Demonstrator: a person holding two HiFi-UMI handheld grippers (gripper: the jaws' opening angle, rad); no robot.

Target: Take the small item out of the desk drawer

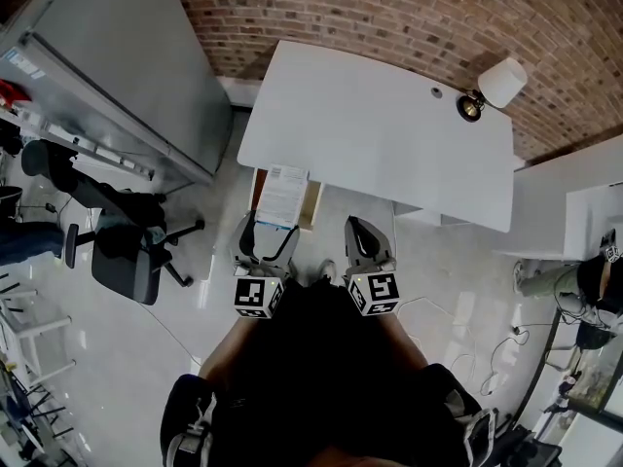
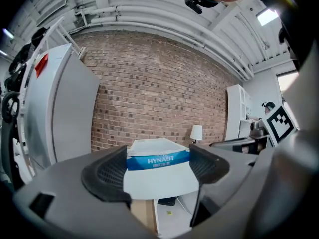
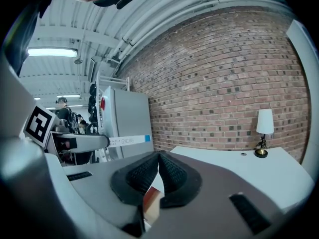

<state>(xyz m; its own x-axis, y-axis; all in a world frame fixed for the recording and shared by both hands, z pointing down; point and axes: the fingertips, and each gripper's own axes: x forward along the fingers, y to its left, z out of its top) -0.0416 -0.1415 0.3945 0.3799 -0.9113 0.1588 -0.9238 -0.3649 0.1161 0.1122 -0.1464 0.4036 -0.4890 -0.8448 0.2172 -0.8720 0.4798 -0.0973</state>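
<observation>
A small white box with a blue band (image 2: 158,160) sits between the pads of my left gripper (image 2: 157,169), which is shut on it. In the head view the box (image 1: 282,195) is held above the open wood-sided drawer (image 1: 313,205) under the left end of the white desk (image 1: 389,125). The left gripper (image 1: 265,244) reaches over the drawer's front. Below the box, the drawer's wooden side (image 2: 142,214) shows. My right gripper (image 1: 367,244) hangs to the right of the drawer, shut with nothing in it; its pads (image 3: 172,173) meet. From the right gripper view the held box (image 3: 127,141) shows at the left.
A table lamp (image 1: 494,88) stands at the desk's far right corner by the brick wall (image 1: 409,8). A grey cabinet (image 1: 127,66) and a black office chair (image 1: 127,251) are to the left. Another white desk (image 1: 574,202) and floor cables (image 1: 458,319) lie to the right.
</observation>
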